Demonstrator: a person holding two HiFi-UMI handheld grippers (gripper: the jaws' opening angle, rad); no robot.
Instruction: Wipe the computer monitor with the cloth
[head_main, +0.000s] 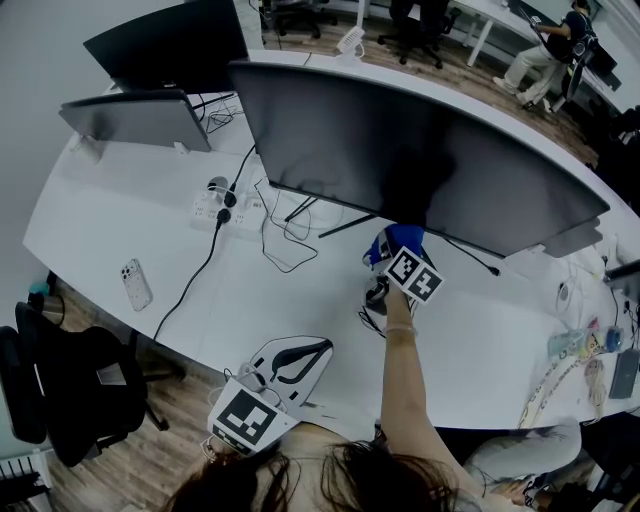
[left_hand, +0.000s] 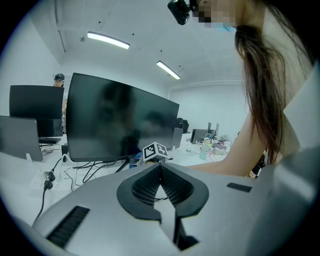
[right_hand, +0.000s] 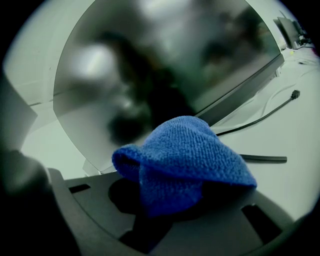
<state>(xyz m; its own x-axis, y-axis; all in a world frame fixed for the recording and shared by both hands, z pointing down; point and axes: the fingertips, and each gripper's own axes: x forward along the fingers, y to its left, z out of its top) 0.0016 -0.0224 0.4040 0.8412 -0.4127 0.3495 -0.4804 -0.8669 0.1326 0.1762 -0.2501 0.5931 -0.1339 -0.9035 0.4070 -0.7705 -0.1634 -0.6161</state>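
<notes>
White desk (head_main: 130, 215), cloth (right_hand: 186, 155) clamped in right claw (right_hand: 171, 196)

Blue cloth (right_hand: 182, 160) bunched in R gripper (right_hand: 170, 210) jaws, close to dark monitor (right_hand: 165, 75) screen.

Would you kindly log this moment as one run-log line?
right hand-held gripper: shut on blue cloth, by monitor lower edge, contact unclear | left hand-held gripper: shut, empty

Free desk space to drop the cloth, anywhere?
Bare desk between the phone and the power strip, and a wide strip right of the right gripper. Crowded: cables under the monitor's left end, clutter at the desk's right end.
</notes>
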